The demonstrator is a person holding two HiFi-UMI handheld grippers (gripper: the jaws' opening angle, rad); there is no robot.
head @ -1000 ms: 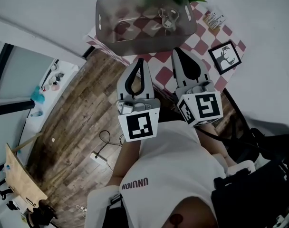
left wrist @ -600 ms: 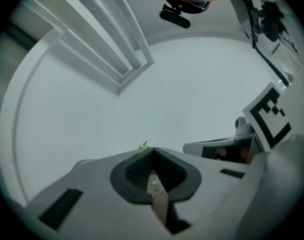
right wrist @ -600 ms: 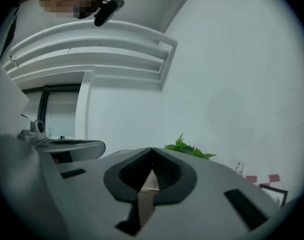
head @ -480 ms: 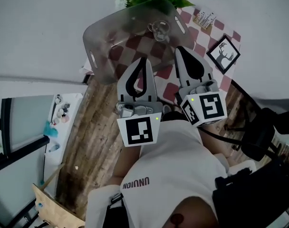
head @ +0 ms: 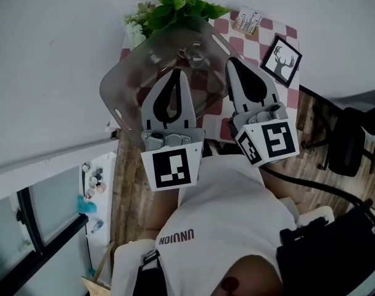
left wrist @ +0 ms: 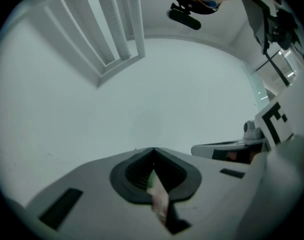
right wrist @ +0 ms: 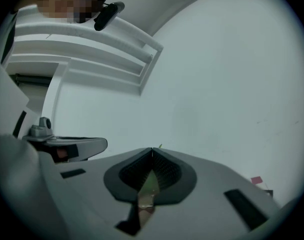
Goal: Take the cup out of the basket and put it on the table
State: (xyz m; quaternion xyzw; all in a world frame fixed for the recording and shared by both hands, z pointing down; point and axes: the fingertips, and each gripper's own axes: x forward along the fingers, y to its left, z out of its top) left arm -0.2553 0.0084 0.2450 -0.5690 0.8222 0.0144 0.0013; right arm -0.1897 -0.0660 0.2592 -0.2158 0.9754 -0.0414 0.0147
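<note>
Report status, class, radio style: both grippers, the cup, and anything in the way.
Left gripper, right gripper: jaws shut, empty. Cup inside basket, untouched. Plant behind basket, nothing over cup.

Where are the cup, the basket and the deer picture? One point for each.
cup (head: 193,55), head view, on its glass body.
basket (head: 133,73), head view, on its bare left wall.
deer picture (head: 280,61), head view, on the deer drawing.

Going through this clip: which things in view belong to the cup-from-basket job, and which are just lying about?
Job in hand:
glass cup
translucent basket
checkered table

Lying about:
leafy plant
framed deer picture
printed card
office chair
</note>
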